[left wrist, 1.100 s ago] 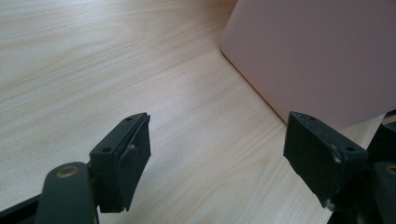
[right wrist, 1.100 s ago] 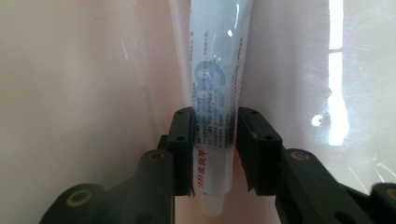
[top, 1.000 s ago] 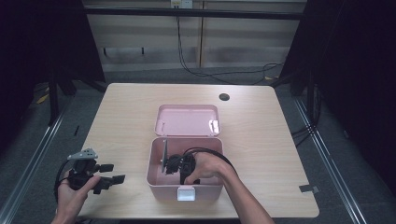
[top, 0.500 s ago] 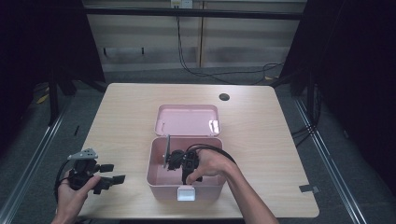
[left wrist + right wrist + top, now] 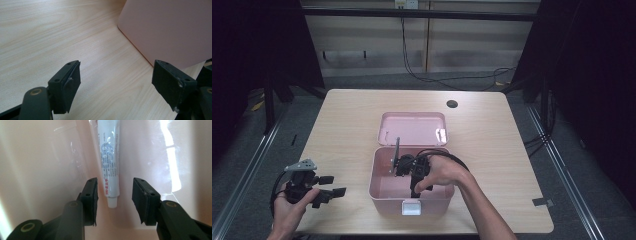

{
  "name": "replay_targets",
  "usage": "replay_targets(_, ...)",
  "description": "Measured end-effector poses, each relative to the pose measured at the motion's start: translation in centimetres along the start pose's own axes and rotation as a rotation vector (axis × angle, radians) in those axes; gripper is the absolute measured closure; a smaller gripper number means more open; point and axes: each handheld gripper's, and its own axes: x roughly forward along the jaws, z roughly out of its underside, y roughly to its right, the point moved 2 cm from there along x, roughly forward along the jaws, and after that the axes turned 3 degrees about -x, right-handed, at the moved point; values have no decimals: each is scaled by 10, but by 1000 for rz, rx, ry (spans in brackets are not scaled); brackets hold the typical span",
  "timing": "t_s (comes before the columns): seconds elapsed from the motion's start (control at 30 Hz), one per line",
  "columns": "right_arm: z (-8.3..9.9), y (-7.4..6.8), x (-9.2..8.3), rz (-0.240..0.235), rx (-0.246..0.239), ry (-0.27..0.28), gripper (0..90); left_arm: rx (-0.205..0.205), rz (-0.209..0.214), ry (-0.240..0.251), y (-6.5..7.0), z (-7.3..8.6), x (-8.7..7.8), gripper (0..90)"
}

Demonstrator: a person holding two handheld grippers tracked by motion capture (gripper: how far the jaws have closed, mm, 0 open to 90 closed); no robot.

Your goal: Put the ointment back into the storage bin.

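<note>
Right gripper [image 5: 114, 200] is down inside the pink box [image 5: 379, 187], jaws spread w/ the one white tube [image 5: 109, 162] lying on the box floor between them, prob. lined up to pinch it. Left gripper [image 5: 319, 189] idles spread & empty over table [image 5: 342, 125] beside the box. Lid [image 5: 412, 127] lies open behind. 1 box, 1 tube.
</note>
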Motion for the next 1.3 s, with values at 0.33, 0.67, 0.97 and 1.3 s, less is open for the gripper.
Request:
replay_targets(0.33,9,-1,-16,20,18,26,539,0,0,-2,0,0,0,229)
replay_targets(0.67,16,-4,-34,48,25,59,554,1,0,-2,0,0,0,229)
replay_targets(0.97,25,-5,-48,71,37,91,550,4,4,-7,0,0,1,229)
replay_targets(1.3,40,-6,-66,92,62,133,542,2,0,-5,0,0,1,229)
